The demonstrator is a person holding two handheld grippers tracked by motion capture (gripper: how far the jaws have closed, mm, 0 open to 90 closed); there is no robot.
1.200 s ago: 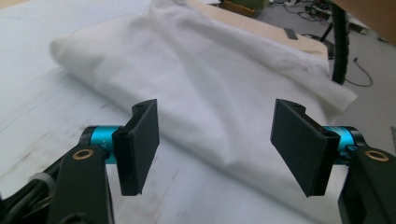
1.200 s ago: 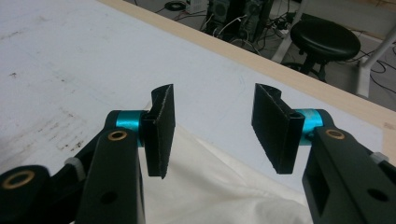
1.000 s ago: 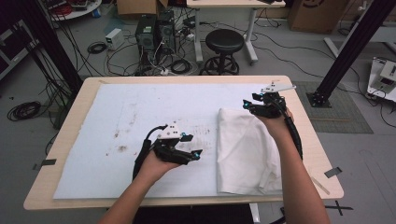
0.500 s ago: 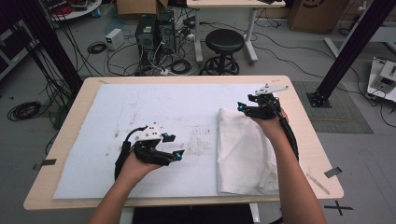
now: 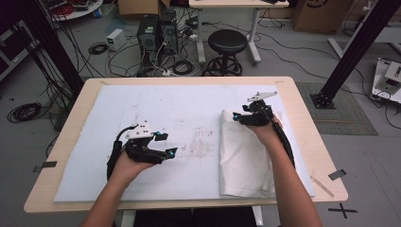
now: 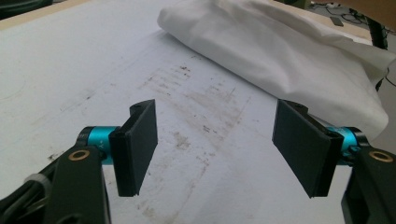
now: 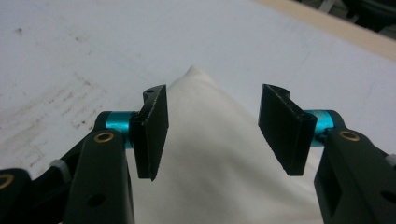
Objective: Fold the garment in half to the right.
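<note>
A white cloth [image 5: 243,156] lies folded into a long strip on the right half of the pale mat [image 5: 142,104]. My right gripper [image 5: 238,117] hovers over the cloth's far left corner. In the right gripper view that corner [image 7: 196,84] pokes out beyond my right gripper [image 7: 212,135]; its jaws have just been opening, and the cloth lies under the gap without the pads pressing on it. My left gripper [image 5: 169,144] sits left of the cloth over stained mat. In the left gripper view my left gripper [image 6: 217,149] is open with nothing in it, and the cloth [image 6: 280,51] lies beyond.
The wooden table [image 5: 302,118] carries brown smudges [image 5: 198,142] on the mat between the two hands. Behind the table stand a black stool [image 5: 228,45], computer towers [image 5: 156,30] and tangled cables on the floor. A black frame post [image 5: 352,52] rises at right.
My left hand has slid left, away from the cloth. My right hand has come down and slightly left onto the cloth's far corner.
</note>
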